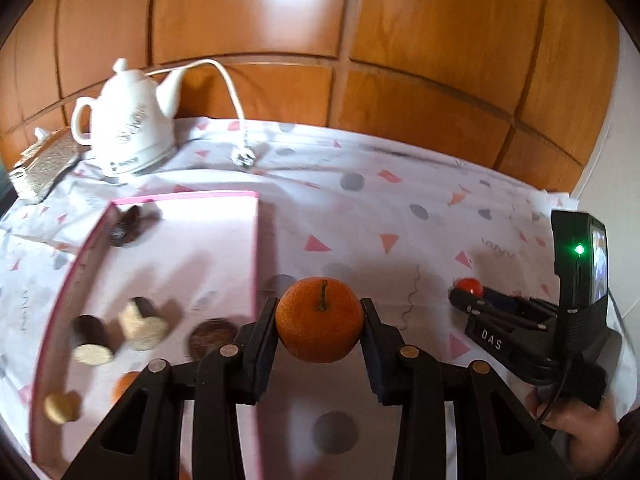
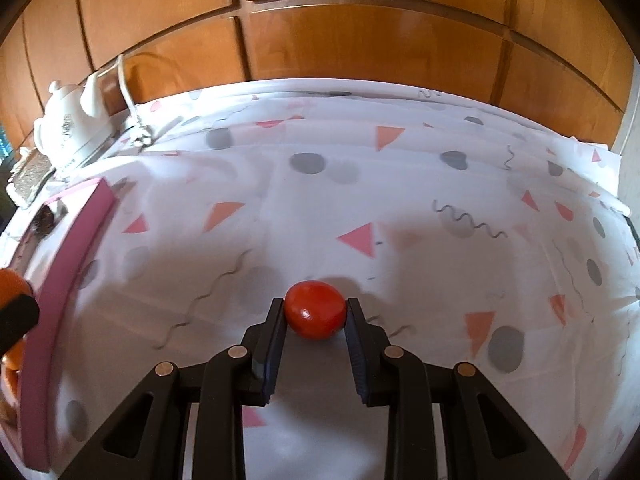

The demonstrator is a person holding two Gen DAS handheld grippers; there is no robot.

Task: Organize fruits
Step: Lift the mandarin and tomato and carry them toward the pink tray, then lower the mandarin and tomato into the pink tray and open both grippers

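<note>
My left gripper (image 1: 320,312) is shut on an orange mandarin (image 1: 319,320) with a short stem and holds it above the cloth, just right of the pink box (image 1: 256,248). The box holds several cork-like pieces (image 1: 142,324) and an orange fruit (image 1: 126,388), partly hidden by my gripper. My right gripper (image 2: 316,312) is shut on a small red tomato (image 2: 316,309) low over the tablecloth. The right gripper also shows in the left wrist view (image 1: 464,296), with the tomato (image 1: 470,286) at its tip. The box wall (image 2: 76,248) and the mandarin (image 2: 12,284) show at the left of the right wrist view.
A white teapot (image 1: 128,128) with a white cord (image 1: 236,92) stands at the back left, beside a woven item (image 1: 44,168). A patterned white tablecloth (image 2: 400,200) covers the table. Wooden panels (image 1: 360,40) rise behind it.
</note>
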